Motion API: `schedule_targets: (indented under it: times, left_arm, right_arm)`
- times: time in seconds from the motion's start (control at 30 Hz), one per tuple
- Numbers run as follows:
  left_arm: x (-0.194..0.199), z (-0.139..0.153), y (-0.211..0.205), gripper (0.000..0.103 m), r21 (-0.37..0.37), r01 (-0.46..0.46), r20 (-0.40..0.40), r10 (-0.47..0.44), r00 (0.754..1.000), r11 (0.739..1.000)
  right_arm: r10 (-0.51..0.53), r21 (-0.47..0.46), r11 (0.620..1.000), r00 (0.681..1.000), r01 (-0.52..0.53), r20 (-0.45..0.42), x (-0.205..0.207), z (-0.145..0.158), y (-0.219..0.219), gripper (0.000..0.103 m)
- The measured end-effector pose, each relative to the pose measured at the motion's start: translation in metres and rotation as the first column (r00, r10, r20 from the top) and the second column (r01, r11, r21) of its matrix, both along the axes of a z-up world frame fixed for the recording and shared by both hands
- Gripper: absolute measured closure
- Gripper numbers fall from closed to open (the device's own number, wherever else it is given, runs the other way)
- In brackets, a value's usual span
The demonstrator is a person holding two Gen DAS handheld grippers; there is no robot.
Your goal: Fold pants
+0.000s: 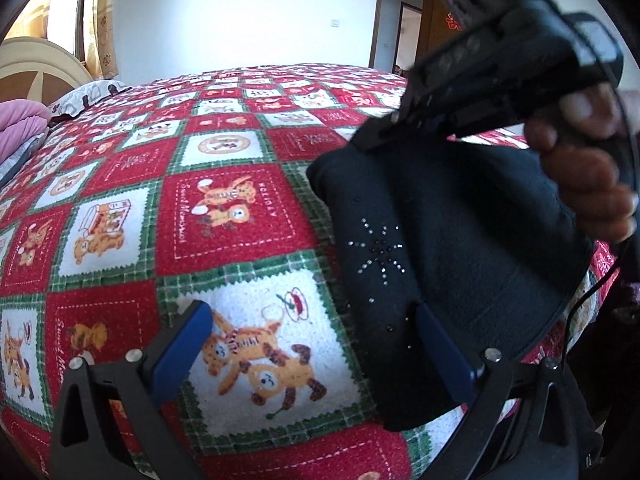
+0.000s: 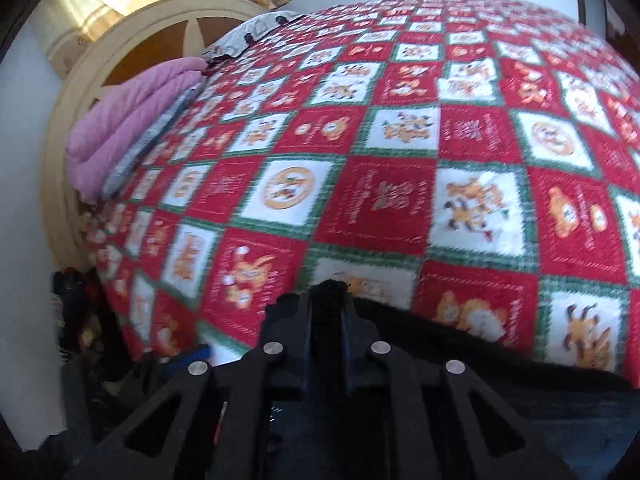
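Observation:
Black pants (image 1: 452, 248) with a rhinestone star lie bunched on the red checked bedspread (image 1: 224, 216) at the right of the left wrist view. My left gripper (image 1: 310, 312) stands open; its right blue pad (image 1: 444, 348) rests against the black fabric and its left pad (image 1: 184, 340) is over the bedspread. A hand holds my right gripper (image 1: 362, 142) above the pants, its tips on their far corner. In the right wrist view my right gripper (image 2: 328, 300) is shut on a fold of the black pants (image 2: 480, 340), which trail off to the right.
A folded pink quilt (image 2: 128, 120) and a patterned pillow (image 1: 88, 98) lie at the head of the bed by the cream headboard (image 2: 132, 32). A thin black cable (image 1: 584, 300) hangs at the right. A doorway (image 1: 404, 32) opens past the bed's far side.

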State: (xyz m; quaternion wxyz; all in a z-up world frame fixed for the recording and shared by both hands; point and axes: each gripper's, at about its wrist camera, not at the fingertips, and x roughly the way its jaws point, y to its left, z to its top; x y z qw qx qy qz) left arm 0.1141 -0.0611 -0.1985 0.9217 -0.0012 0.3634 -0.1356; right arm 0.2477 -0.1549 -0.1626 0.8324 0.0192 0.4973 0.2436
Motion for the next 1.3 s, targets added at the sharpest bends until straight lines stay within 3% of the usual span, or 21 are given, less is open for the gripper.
schedule_targets:
  times: [0.07,0.2,0.27,0.3,0.33,0.5,0.6,0.8,0.87,0.9,0.93,1.07,1.3]
  left_arm:
    - [0.0,0.0,-0.001,0.0,0.004,0.0,0.001,0.0,1.0,1.0]
    - [0.0,0.0,0.0,0.0,0.002,0.002,-0.001,-0.002,1.0,1.0]
    - [-0.001,0.001,0.0,0.0,0.0,0.001,0.0,-0.001,1.0,1.0]
    - [-0.001,0.001,0.0,0.0,-0.001,0.0,0.0,0.0,1.0,1.0]
    - [-0.001,0.001,0.0,0.0,-0.003,0.0,0.0,0.0,1.0,1.0]
    - [-0.001,0.002,0.0,0.0,-0.003,-0.001,-0.001,0.001,1.0,1.0]
    - [-0.001,0.003,0.0,0.0,-0.004,-0.002,-0.001,0.002,1.0,1.0]
    - [-0.001,0.005,-0.003,0.0,-0.005,-0.005,-0.001,0.005,1.0,1.0]
    - [-0.002,0.007,-0.004,0.0,-0.007,0.0,0.001,0.0,1.0,1.0]
    - [-0.002,0.007,-0.005,0.0,-0.006,0.0,0.004,0.0,1.0,1.0]
    - [-0.001,0.008,-0.005,0.0,-0.008,0.001,0.004,-0.001,1.0,1.0]
    - [0.001,0.008,-0.003,0.0,-0.045,0.005,-0.004,-0.005,1.0,0.999]
    - [0.003,0.02,0.007,0.0,-0.179,0.011,0.033,-0.005,0.999,0.984]
  right_arm:
    - [-0.014,-0.025,1.0,1.0,0.014,0.003,0.005,-0.01,0.001,0.092]
    - [-0.042,0.013,0.999,0.999,0.042,-0.018,0.012,-0.022,-0.005,0.09]
    - [-0.033,0.028,0.999,0.999,0.033,-0.007,0.007,-0.017,-0.01,0.073]
    - [-0.052,0.013,0.999,0.999,0.052,0.009,0.002,-0.011,-0.015,0.053]
    - [-0.069,0.003,0.998,0.997,0.069,0.026,-0.003,-0.006,-0.02,0.047]
    - [-0.097,0.051,0.994,0.992,0.093,0.081,-0.046,0.02,-0.061,0.046]
    - [-0.169,-0.024,0.984,0.974,0.174,0.153,-0.083,0.027,-0.089,0.046]
    - [-0.336,-0.062,0.934,0.922,0.353,0.191,-0.124,0.013,-0.163,0.046]
    - [-0.345,-0.041,0.933,0.922,0.357,0.175,-0.127,0.002,-0.18,0.046]
    - [-0.359,-0.053,0.926,0.915,0.374,0.183,-0.128,-0.003,-0.188,0.045]
    - [-0.385,-0.087,0.911,0.905,0.404,0.181,-0.127,-0.008,-0.193,0.036]
    - [-0.44,0.049,0.898,0.887,0.438,0.14,-0.129,-0.018,-0.216,0.036]
    - [-0.463,0.237,0.875,0.873,0.423,0.153,-0.14,-0.003,-0.223,0.036]
